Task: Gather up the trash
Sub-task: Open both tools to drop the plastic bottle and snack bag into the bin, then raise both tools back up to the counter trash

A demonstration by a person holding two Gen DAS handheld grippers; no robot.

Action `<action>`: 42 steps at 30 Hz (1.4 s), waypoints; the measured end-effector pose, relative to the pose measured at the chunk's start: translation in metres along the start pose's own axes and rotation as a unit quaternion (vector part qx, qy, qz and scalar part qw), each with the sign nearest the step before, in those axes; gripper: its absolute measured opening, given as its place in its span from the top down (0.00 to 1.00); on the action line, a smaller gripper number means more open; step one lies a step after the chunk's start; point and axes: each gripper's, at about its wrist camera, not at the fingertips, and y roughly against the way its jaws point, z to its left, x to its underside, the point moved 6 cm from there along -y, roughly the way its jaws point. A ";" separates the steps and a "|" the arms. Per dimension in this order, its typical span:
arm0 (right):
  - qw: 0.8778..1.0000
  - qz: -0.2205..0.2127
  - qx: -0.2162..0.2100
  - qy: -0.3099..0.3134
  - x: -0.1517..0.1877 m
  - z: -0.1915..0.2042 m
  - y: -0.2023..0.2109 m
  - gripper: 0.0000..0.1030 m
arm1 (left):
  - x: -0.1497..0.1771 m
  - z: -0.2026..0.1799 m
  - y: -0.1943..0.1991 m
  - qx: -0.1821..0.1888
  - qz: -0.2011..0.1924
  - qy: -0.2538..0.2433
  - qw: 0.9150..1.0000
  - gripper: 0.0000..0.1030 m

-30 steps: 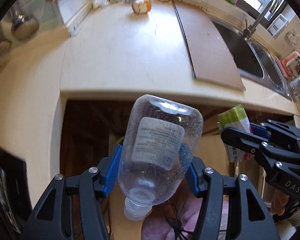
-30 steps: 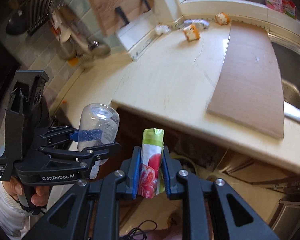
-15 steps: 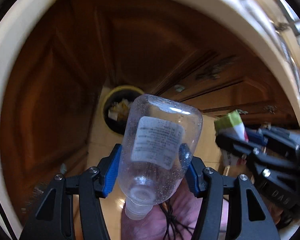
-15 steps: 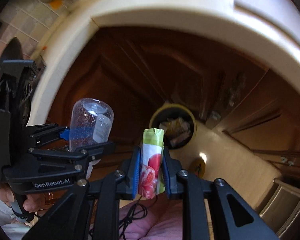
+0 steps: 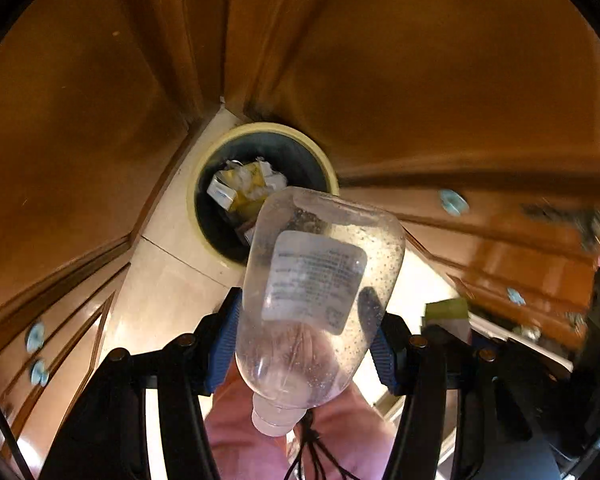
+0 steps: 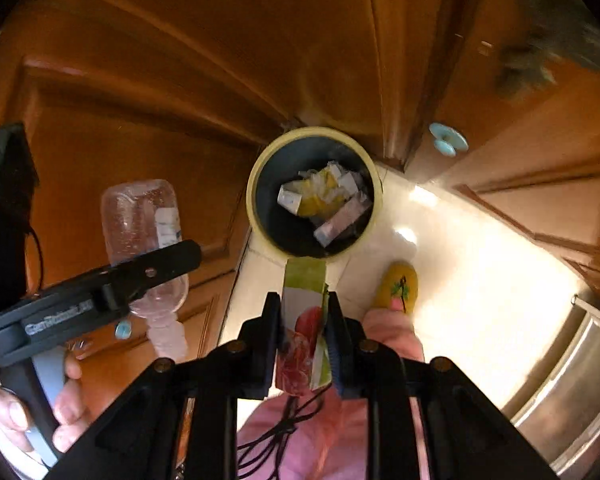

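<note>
A clear plastic bottle [image 5: 319, 292] hangs cap-down, with my left gripper [image 5: 303, 332] shut on its body. My right gripper [image 6: 303, 314] is shut on a green carton with red fruit printed on it [image 6: 301, 332]. Both point steeply down over a round trash bin with a yellow rim [image 6: 252, 200] that stands on the floor in the corner of the cabinets. In the left wrist view the bottle covers the near right edge of the bin [image 5: 190, 200], and the carton [image 5: 445, 312] shows at the right. The bottle [image 6: 140, 216] is left of the bin in the right wrist view.
Crumpled wrappers and small boxes [image 6: 319, 196] lie inside the bin. Brown wooden cabinet doors [image 6: 180, 80] with pale blue knobs [image 6: 447, 138] close in behind and to both sides. A person's yellow slipper [image 6: 395, 286] stands on the pale tiled floor [image 6: 479, 260]. A steel surface [image 6: 571, 380] is at lower right.
Both grippers have dropped from counter height to low over the floor and tipped downward. The counter has left view and the bin now fills the middle. Both grips are unchanged.
</note>
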 end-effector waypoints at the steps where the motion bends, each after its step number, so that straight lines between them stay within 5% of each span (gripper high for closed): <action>1: 1.000 0.000 -0.003 0.002 -0.007 0.001 -0.004 0.78 | -0.006 0.004 -0.009 -0.003 0.002 0.003 1.000 0.45; 6: 1.000 -0.005 -0.003 0.020 -0.038 0.011 -0.023 0.71 | -0.027 0.007 -0.030 -0.007 0.000 -0.005 1.000 0.44; 9: 1.000 -0.004 0.000 0.017 -0.049 0.014 -0.028 0.65 | -0.034 0.016 -0.032 -0.028 0.007 -0.012 1.000 0.27; 11: 1.000 -0.002 0.004 0.013 -0.052 0.013 -0.031 0.46 | -0.036 0.028 -0.029 -0.035 0.004 -0.002 0.999 0.21; 14: 1.000 0.004 -0.004 0.003 -0.050 0.014 -0.031 0.34 | -0.035 0.038 -0.023 -0.029 0.000 0.014 0.999 0.20; 30: 1.000 -0.004 0.004 0.021 -0.013 0.031 -0.002 0.34 | 0.004 0.044 0.036 -0.087 -0.066 -0.040 0.993 0.20; 42: 0.995 -0.092 -0.008 0.030 0.034 0.058 0.130 0.34 | 0.051 -0.005 0.173 -0.066 -0.159 -0.096 0.981 0.20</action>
